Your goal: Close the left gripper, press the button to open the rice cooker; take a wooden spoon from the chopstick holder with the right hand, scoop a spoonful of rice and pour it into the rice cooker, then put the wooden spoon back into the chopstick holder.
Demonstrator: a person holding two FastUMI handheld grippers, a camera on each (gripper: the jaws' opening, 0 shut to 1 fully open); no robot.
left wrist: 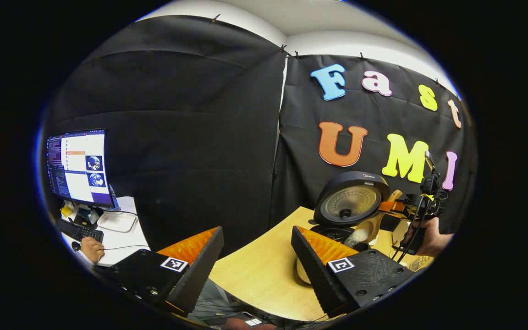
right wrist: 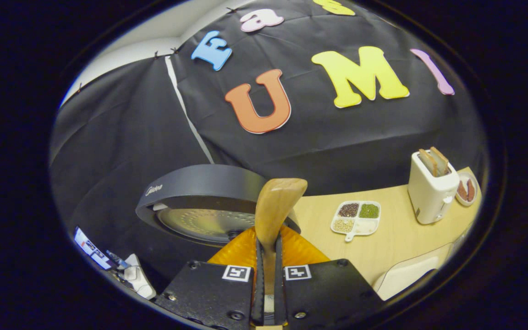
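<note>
Now, with the right gripper (right wrist: 267,256) clamped on the spoon (right wrist: 274,208) and the left gripper (left wrist: 257,256) idle and wide, tip slowly so rice (left wrist: 357,237) falls inside the cooker (left wrist: 337,231).

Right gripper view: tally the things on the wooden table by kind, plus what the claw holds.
Rice cooker, lid up: 1
Wooden spoon, in the right claw: 1
Four-part grain tray: 1
Toaster: 1
Small dish beside the toaster: 1
Total: 5
</note>
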